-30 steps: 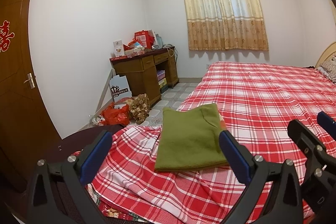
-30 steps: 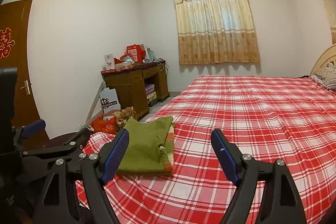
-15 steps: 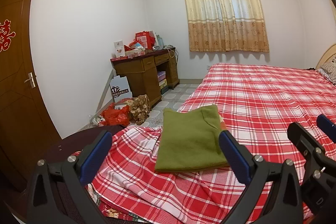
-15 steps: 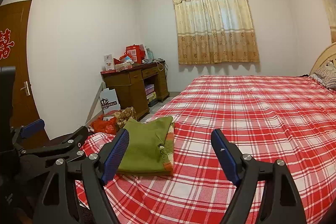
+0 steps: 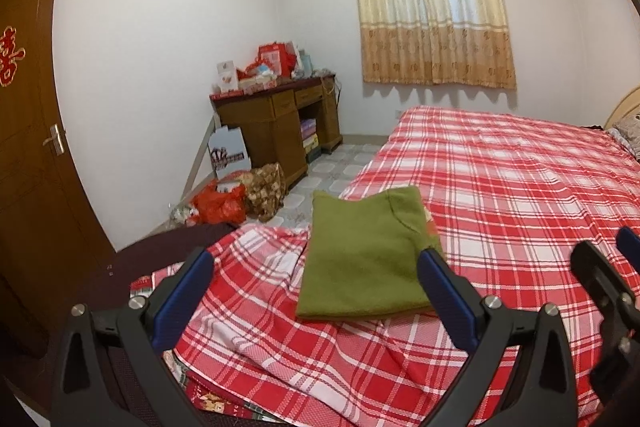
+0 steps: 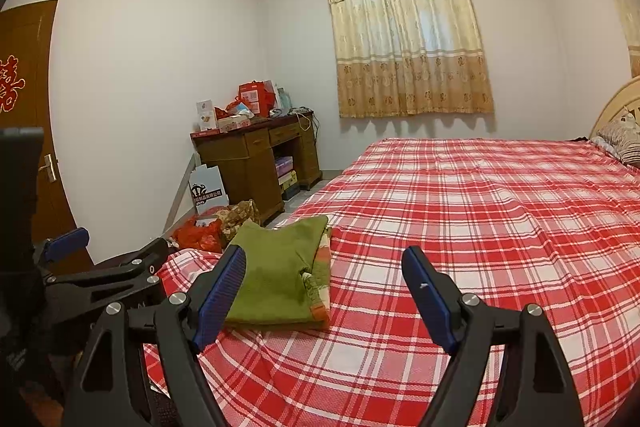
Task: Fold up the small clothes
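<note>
A small green garment [image 5: 364, 255] lies folded flat near the left edge of the bed; it also shows in the right wrist view [image 6: 280, 271], with a coloured inner layer along its right side. My left gripper [image 5: 316, 291] is open and empty, held back from the garment's near edge. My right gripper [image 6: 324, 291] is open and empty, just right of the garment and above the bedsheet. Each gripper shows at the side of the other's view.
The bed [image 6: 480, 211] has a red and white plaid sheet. A wooden desk [image 5: 276, 115] with boxes stands at the left wall, with bags [image 5: 220, 205] on the floor beside it. A brown door [image 5: 24, 131] is at the far left, a pillow [image 6: 624, 143] at the headboard.
Both grippers stay open and almost still. The views have tilted very slightly; the garment has not moved.
</note>
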Demonstrator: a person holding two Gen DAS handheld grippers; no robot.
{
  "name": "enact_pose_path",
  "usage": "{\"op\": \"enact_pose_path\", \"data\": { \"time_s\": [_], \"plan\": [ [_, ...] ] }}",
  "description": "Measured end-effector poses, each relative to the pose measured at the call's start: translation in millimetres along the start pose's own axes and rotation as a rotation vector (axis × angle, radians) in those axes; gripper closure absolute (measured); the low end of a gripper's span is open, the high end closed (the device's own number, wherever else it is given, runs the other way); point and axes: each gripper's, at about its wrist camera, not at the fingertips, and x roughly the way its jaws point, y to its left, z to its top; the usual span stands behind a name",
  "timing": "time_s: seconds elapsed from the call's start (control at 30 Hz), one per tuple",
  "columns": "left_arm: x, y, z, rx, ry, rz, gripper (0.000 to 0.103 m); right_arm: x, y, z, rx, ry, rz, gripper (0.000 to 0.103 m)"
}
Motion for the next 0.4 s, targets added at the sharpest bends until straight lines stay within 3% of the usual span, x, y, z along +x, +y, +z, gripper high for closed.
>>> {"op": "enact_pose_path", "data": {
  "time_s": [0.4],
  "plan": [
    [25,14,-5,-0.033,0.077,0.009,0.000,9,-9,-6,0.036,0.039,-0.005,0.022]
  ]
}}
